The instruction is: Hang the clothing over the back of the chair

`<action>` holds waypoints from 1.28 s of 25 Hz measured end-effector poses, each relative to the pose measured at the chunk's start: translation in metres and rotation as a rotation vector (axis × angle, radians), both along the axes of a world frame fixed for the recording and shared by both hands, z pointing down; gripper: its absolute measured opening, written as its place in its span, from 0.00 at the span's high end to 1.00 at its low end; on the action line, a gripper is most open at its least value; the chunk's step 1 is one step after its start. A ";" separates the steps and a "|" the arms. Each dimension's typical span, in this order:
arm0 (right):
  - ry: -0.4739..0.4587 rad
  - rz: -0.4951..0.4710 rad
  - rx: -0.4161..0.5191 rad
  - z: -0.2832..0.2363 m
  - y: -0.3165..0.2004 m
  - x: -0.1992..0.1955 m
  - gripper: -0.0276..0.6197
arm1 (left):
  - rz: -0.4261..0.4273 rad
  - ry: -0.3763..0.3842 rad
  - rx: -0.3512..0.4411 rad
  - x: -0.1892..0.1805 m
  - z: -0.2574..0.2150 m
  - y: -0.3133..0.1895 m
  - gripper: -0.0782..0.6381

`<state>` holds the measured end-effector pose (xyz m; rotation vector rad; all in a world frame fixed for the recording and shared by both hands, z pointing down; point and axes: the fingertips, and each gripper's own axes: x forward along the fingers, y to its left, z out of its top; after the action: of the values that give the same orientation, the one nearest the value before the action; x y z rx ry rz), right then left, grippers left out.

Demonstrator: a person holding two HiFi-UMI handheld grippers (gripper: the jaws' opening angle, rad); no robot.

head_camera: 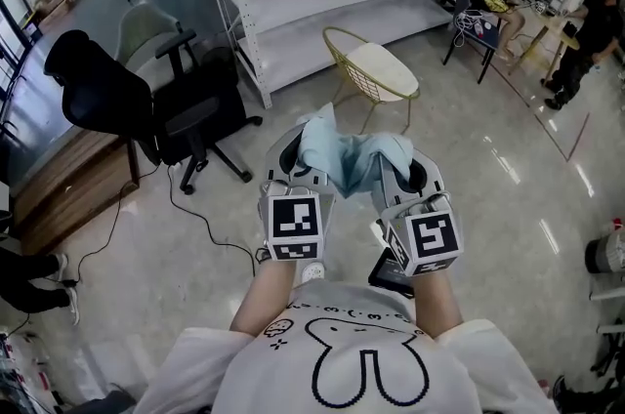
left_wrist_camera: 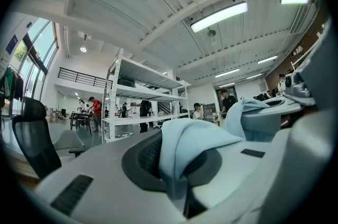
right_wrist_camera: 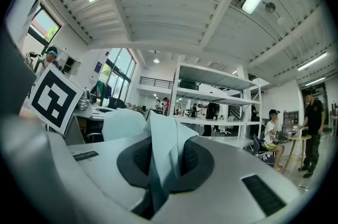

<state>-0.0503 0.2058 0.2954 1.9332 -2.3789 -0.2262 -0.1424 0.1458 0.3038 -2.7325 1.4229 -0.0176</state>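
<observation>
Workroom, mid-task: I hold a pale blue garment (head_camera: 344, 151) bunched between both grippers, out in front of me and well above the floor (head_camera: 488, 207). The left gripper (head_camera: 298, 165) has its jaws pinched tight on one fold. The right gripper (head_camera: 402, 168) is clamped the same way on another. The two sit just beside each other, pointing level. The fabric puffs up between them and spills over the jaws. It looks light, thin and limp, so it should drape readily, though it may slide off a smooth back. Gripping two spread points along one edge, perhaps the shoulders, would let it open out. A wire chair (head_camera: 374, 70) stands ahead and an office chair (head_camera: 127, 100) off to the left. Which one is meant I cannot tell, and the bunching hides the garment's cut.
</observation>
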 end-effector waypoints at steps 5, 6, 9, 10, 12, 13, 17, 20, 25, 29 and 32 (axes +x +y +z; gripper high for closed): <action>-0.004 0.029 -0.010 0.001 -0.046 -0.005 0.95 | 0.033 -0.007 -0.003 -0.005 0.000 -0.044 0.84; -0.004 0.035 -0.011 0.002 -0.054 -0.006 0.95 | 0.042 -0.008 -0.005 -0.006 0.001 -0.051 0.84; 0.009 0.048 -0.014 0.003 -0.073 -0.011 0.95 | 0.060 -0.007 -0.013 -0.007 0.003 -0.070 0.84; 0.011 0.050 -0.017 0.005 -0.078 -0.013 0.95 | 0.063 -0.006 -0.017 -0.008 0.005 -0.075 0.84; 0.007 0.047 -0.024 0.008 -0.085 -0.016 0.95 | 0.066 -0.002 -0.027 -0.010 0.009 -0.084 0.84; -0.001 0.044 -0.027 0.010 -0.088 -0.016 0.95 | 0.067 0.000 -0.034 -0.010 0.012 -0.089 0.84; -0.040 0.049 -0.033 0.015 -0.099 -0.011 0.95 | 0.066 0.006 -0.054 -0.012 0.019 -0.105 0.84; -0.050 0.063 -0.031 0.015 -0.109 -0.002 0.95 | 0.059 0.009 -0.062 -0.010 0.021 -0.119 0.84; -0.079 0.055 -0.028 0.013 -0.135 0.017 0.95 | 0.050 -0.002 -0.061 0.007 0.020 -0.143 0.84; -0.082 0.042 -0.023 0.016 -0.161 0.032 0.95 | 0.044 -0.008 -0.051 0.023 0.021 -0.165 0.84; -0.089 0.035 -0.026 0.021 -0.184 0.049 0.95 | 0.037 -0.015 -0.054 0.036 0.026 -0.185 0.84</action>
<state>-0.0018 0.0219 0.3161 2.0114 -2.3866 -0.1088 -0.1060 -0.0394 0.3295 -2.7946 1.3881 -0.0761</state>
